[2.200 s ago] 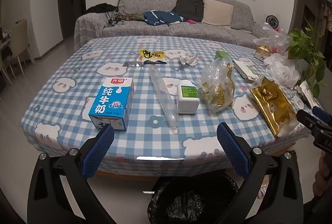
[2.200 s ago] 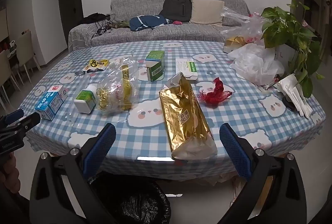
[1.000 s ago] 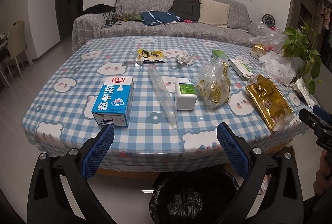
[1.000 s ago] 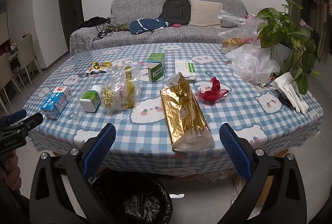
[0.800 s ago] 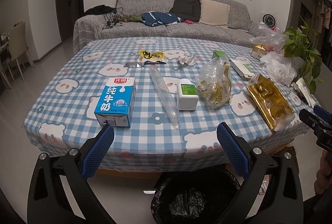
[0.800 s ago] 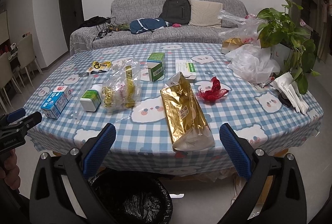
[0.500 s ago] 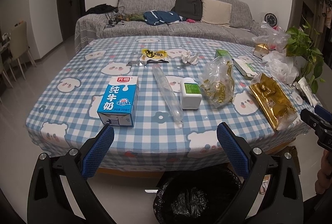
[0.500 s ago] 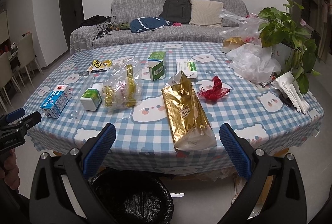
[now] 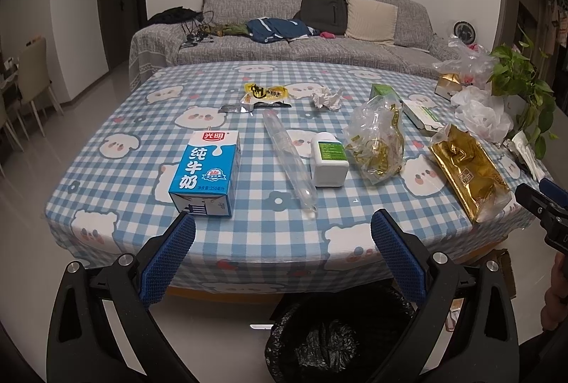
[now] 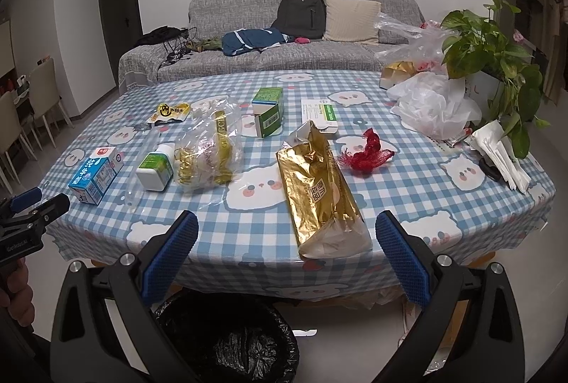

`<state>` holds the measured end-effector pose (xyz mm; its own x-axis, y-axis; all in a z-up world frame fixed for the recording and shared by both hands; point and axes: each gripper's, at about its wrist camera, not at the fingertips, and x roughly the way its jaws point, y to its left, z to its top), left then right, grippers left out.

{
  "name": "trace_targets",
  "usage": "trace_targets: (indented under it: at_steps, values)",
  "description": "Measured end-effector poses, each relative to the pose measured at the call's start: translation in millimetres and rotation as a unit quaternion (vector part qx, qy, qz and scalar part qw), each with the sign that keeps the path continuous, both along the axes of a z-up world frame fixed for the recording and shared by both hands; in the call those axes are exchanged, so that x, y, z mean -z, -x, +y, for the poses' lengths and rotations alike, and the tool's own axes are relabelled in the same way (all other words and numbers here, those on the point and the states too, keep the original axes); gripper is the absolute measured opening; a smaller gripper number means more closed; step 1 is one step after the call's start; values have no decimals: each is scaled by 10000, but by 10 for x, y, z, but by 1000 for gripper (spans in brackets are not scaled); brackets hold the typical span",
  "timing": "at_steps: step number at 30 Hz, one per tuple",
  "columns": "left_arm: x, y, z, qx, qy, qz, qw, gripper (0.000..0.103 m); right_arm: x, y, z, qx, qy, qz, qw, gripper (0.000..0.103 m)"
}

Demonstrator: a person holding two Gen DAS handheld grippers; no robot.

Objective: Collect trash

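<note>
Below the near table edge, in the left wrist view, the left gripper (image 9: 283, 228) hangs with its blue-padded fingers (image 9: 167, 262) wide apart and nothing between them. At 6 o'clock on the floor sits a black-lined trash bin (image 9: 330, 340), partly under the table (image 9: 248, 251). On the checked cloth, a blue milk carton (image 9: 207, 173) lies at 11 o'clock from the gripper, just beyond the left fingertip. A clear plastic tube (image 9: 289, 159) runs toward 12 o'clock, with a white bottle (image 9: 329, 159) just beside it. A crinkled clear bag (image 9: 378, 141) is at 1 o'clock and a gold foil bag (image 9: 468, 173) at 2 o'clock by the edge. At 3 o'clock part of the right gripper shows.

From the right wrist view, the right gripper (image 10: 287, 228) is likewise spread, empty, short of the table. The gold foil bag (image 10: 319, 191) lies at 12 o'clock, its open end at the table edge. Red netting (image 10: 367, 154) sits at 1 o'clock, the clear bag (image 10: 209, 152) at 11, the milk carton (image 10: 96, 175) at 10. The bin (image 10: 230, 344) is at 7 o'clock.
</note>
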<state>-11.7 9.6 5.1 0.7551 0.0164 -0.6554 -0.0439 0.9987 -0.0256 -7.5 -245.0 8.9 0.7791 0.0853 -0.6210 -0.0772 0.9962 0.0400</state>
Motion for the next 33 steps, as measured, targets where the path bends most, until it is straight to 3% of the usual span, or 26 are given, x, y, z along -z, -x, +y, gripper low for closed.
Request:
trace_targets:
  at_steps: [33]
  values:
    - [67, -85, 102, -30, 22, 172, 9998, 97, 64, -120, 122, -93, 48, 58, 9999, 96]
